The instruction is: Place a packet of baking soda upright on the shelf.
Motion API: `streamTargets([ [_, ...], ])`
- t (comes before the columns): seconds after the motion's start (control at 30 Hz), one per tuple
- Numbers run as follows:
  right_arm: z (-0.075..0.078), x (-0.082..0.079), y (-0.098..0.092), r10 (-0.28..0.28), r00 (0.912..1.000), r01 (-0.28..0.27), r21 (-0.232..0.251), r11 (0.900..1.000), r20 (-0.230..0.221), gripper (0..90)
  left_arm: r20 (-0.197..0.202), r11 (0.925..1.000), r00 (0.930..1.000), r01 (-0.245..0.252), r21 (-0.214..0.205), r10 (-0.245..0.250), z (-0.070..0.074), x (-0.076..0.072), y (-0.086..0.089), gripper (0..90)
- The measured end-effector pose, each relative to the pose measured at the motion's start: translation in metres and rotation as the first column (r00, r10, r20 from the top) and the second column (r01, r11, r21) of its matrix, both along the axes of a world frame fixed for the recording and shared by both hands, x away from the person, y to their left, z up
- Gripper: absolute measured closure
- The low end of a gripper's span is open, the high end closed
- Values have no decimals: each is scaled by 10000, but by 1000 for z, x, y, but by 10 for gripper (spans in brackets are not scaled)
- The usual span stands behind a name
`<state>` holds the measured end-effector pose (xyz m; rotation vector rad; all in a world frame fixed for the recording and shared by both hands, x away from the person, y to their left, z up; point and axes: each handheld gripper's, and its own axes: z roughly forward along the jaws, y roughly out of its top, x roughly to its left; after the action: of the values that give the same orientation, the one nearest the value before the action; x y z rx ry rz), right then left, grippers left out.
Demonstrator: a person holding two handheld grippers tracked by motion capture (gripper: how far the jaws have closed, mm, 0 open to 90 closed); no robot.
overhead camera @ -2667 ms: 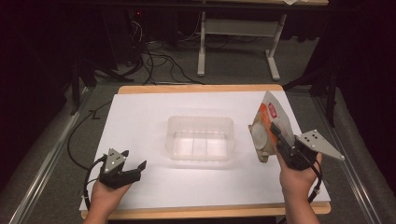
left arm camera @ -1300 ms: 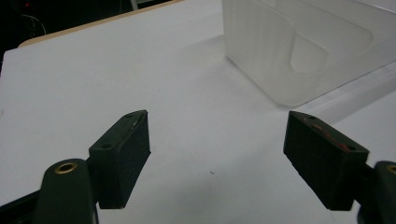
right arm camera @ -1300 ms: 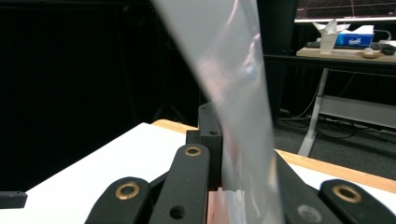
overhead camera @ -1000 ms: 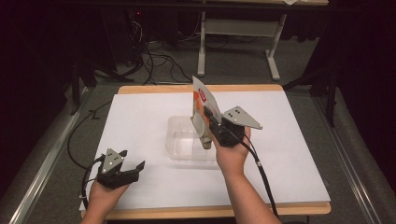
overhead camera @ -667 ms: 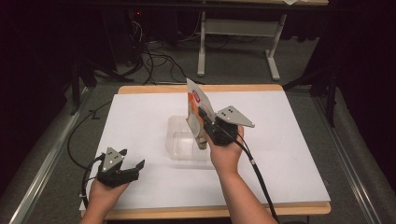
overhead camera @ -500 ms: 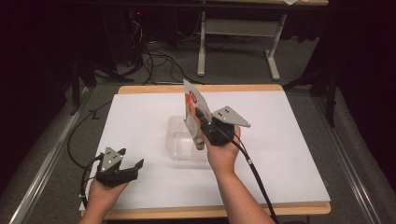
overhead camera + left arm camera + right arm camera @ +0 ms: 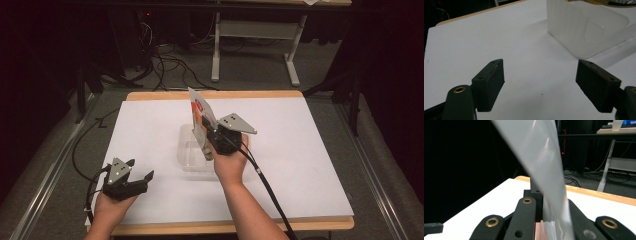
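No readable text anywhere. The packet (image 7: 199,120) clamped in the right gripper (image 7: 212,137) carries a red-and-orange printed label, too small and blurred to read. A blue-printed item on the far desk in the right gripper view is also illegible.

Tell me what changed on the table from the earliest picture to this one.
The right gripper, shut on the packet, carried it from the table's right side leftward to above the clear container. The left gripper stayed open near the front left; the container did not move.
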<state>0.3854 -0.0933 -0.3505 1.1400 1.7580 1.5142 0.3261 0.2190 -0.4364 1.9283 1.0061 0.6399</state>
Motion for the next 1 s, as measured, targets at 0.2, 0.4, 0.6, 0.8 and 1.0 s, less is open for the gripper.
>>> streamTargets([
  [0.2,-3,4,2,-92,9999,92,-13,10000,-91,900,62,10000,10000,-53,-69,53,1,0,3,232],
  [0.4,-5,6,3,-234,9997,233,-39,9997,-110,900,80,10000,10000,-36,-55,37,2,-1,3,232],
  [0.6,-10,11,4,-286,9991,287,41,9996,-308,900,57,10000,10000,9,-42,-9,2,-1,2,232],
  [0.8,-12,12,9,-195,9992,197,53,9998,-348,900,35,10000,10000,26,-65,-25,1,-1,2,232],
  [1.0,-19,15,14,-154,9991,148,-151,9998,-407,900,72,10000,10000,34,-36,-34,2,-1,3,232],
])
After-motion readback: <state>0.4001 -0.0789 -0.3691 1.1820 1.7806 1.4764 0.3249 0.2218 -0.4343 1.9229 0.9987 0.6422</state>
